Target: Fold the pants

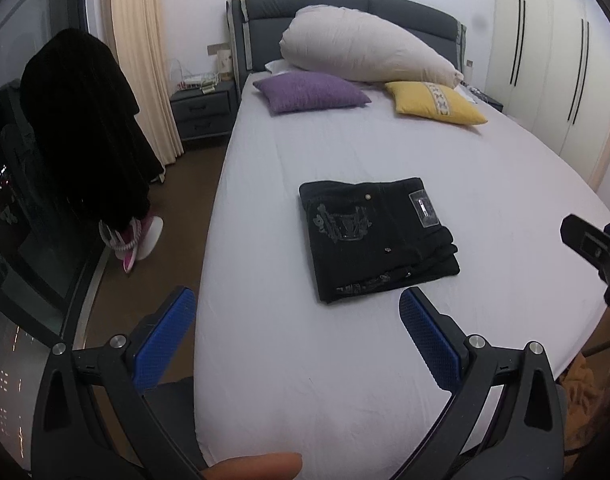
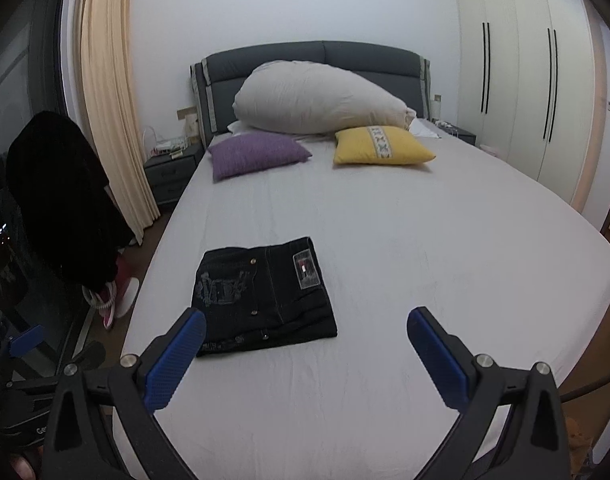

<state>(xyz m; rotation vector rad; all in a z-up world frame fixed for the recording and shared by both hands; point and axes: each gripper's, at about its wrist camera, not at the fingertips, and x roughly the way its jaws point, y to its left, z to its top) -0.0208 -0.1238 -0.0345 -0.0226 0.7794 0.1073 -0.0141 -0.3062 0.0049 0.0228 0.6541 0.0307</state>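
Note:
Black pants [image 1: 375, 238] lie folded into a compact rectangle on the white bed sheet [image 1: 385, 152], with a label patch and embroidery facing up. They also show in the right wrist view [image 2: 261, 296]. My left gripper [image 1: 297, 304] is open and empty, held above the bed's near end, short of the pants. My right gripper [image 2: 305, 328] is open and empty, held back from the pants, which lie ahead toward its left finger. The right gripper also shows at the right edge of the left wrist view [image 1: 597, 248].
A purple cushion [image 1: 311, 92], a yellow cushion [image 1: 435, 104] and a large beige pillow [image 1: 365, 46] lie at the headboard. A chair draped in dark clothing [image 1: 81, 128] stands left of the bed. A nightstand [image 1: 203, 110] and wardrobe [image 1: 553, 60] flank the bed.

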